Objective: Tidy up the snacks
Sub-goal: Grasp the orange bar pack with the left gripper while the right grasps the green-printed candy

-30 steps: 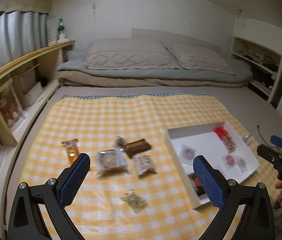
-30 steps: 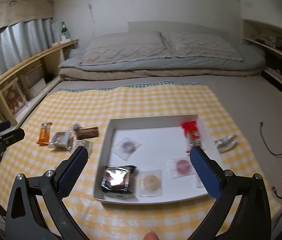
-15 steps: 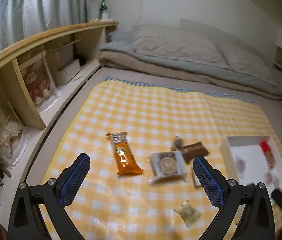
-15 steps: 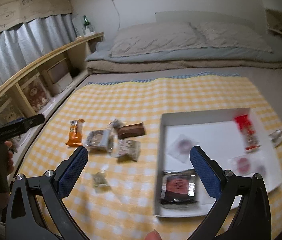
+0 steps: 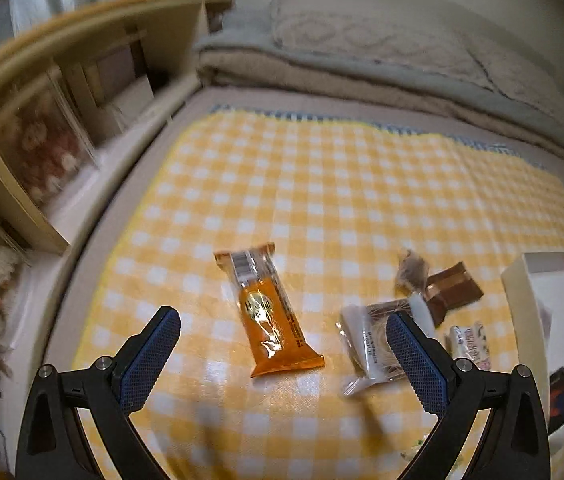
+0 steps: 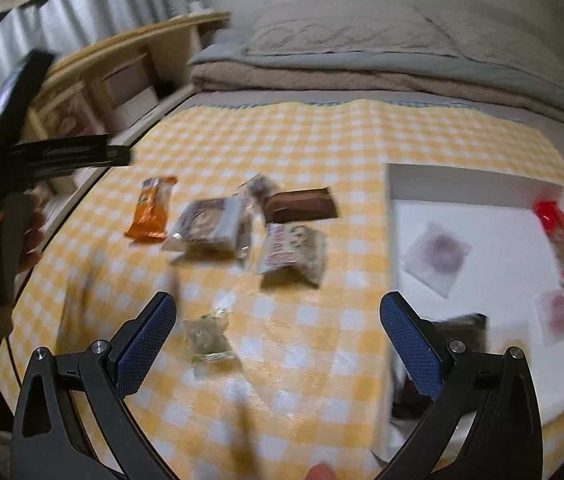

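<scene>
Snacks point(image 6: 206, 224) clustered beside white tray point(image 6: 391, 216)

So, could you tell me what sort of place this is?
Most likely a bedroom: folded bedding with pillows at the back, a wooden shelf along the curtained side, and snacks on a checked mat.

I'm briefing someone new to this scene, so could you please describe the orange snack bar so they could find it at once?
On the yellow checked cloth, a cluster of loose snacks lies to the left of the white tray. The orange snack bar lies at the cluster's far left, nearest the wooden shelf. It is the only orange wrapper, long and narrow, beside a clear-wrapped round pastry.
</scene>
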Demonstrator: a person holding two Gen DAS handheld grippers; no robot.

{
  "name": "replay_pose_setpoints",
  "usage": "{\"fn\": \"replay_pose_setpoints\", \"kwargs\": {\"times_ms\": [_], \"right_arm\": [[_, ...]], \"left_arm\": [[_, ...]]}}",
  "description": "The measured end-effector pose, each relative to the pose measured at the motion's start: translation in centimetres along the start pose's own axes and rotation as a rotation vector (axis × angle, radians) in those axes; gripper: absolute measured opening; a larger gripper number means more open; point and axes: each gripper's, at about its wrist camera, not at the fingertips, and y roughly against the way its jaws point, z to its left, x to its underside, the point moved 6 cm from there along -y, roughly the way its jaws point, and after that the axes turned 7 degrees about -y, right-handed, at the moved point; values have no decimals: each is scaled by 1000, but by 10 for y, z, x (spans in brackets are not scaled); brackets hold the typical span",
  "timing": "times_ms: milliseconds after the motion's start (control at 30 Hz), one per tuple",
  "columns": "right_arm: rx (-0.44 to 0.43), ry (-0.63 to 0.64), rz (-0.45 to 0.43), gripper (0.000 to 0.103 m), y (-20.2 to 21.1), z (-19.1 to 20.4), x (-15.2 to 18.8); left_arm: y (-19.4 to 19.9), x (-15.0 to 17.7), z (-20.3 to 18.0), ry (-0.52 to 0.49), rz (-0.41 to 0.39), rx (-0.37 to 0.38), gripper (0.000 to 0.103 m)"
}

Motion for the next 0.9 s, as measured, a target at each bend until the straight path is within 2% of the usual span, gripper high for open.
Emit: {"fn": "replay_pose_setpoints", "kwargs": {"times_ms": [33, 133, 200, 267, 467, 567, 633, 800, 900], "right_arm": [[-17, 11, 11, 99, -3, 4, 2], [-72, 25, 64, 84, -18, 14, 9], [-100, 29, 90, 76, -28, 20, 15], [-120, 44, 115, 73, -35, 25, 19], [-135, 127, 200, 70, -56, 36, 35], [-140, 120, 266, 60, -67, 37, 42], [-160, 80, 298, 58, -71, 36, 42], [-172, 55, 321, 57, -73, 37, 39], [-164, 59, 327, 55, -76, 40, 37]], "left_arm": [[-9, -1, 3, 10, 14, -5, 103], [-41, -1, 11, 69, 82, -15, 101], [-60, -1, 13, 117, 127, 14, 87], [-75, -5, 13, 134, 159, 21, 78], [-110, -22, 6, 78, 192, -57, 77], [-129, -25, -5, 52, 229, -88, 66], [-138, -25, -9, 48, 243, -109, 66], [-150, -28, -7, 83, 241, -139, 66], [-153, -23, 2, 126, 236, -149, 60]]}}
